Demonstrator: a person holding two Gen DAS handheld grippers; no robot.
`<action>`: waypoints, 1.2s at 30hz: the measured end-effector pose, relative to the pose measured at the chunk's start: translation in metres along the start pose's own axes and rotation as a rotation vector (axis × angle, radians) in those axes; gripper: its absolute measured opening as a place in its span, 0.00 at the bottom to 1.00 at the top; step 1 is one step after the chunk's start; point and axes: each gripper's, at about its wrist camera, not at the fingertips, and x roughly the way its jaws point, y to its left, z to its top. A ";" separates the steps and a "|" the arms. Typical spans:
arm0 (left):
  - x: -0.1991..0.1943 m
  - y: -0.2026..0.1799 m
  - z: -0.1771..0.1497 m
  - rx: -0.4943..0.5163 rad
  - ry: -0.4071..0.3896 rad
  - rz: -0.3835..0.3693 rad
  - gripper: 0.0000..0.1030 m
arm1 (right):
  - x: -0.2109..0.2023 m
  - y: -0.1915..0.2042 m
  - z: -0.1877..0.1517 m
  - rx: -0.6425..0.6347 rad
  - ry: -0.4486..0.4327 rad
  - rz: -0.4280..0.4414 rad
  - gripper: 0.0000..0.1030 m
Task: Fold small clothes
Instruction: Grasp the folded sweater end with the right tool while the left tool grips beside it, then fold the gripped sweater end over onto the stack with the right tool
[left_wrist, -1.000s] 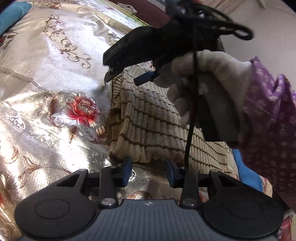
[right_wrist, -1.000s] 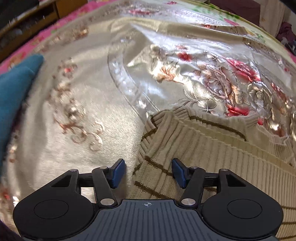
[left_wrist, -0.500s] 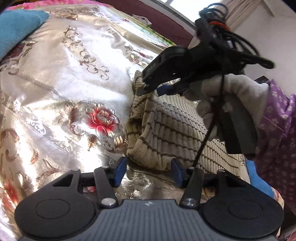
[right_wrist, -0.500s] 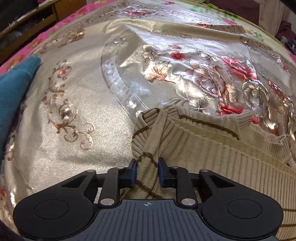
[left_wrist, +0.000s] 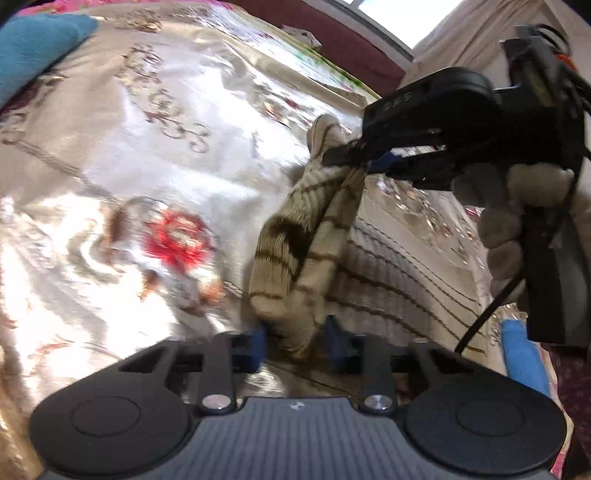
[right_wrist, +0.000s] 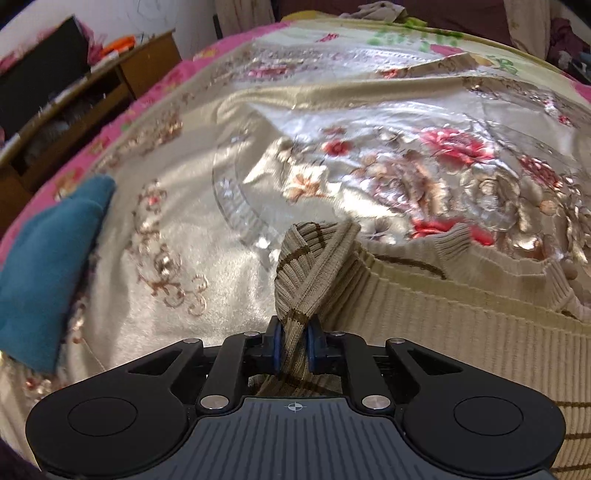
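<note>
A beige ribbed sweater with thin brown stripes (left_wrist: 388, 266) lies on a shiny floral bedspread (left_wrist: 155, 155). My right gripper (right_wrist: 294, 349) is shut on the sweater's edge (right_wrist: 314, 266) and holds it lifted in a bunched fold. In the left wrist view the right gripper (left_wrist: 365, 162) hangs above the sweater with the cloth draped down from it. My left gripper (left_wrist: 295, 341) has its jaws a hand's width apart around the lower end of that hanging fold, with gaps at both pads.
A folded teal cloth lies at the bedspread's far left (right_wrist: 48, 273) and shows in the left wrist view (left_wrist: 33, 48). A blue item (left_wrist: 524, 350) lies by the sweater's right side. A wooden shelf (right_wrist: 74, 99) stands beyond the bed.
My right gripper shut on the sweater's edge and lifted it up into a hanging fold. My left gripper moved in so the hanging cloth sits between its jaws, which narrowed somewhat.
</note>
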 end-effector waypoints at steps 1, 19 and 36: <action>-0.001 -0.006 0.001 0.002 0.000 -0.011 0.22 | -0.006 -0.005 0.000 0.009 -0.010 0.008 0.11; 0.054 -0.180 -0.012 0.388 0.099 -0.301 0.20 | -0.133 -0.201 -0.041 0.286 -0.213 -0.007 0.11; 0.131 -0.216 -0.053 0.544 0.292 -0.239 0.29 | -0.096 -0.298 -0.126 0.499 -0.149 -0.048 0.17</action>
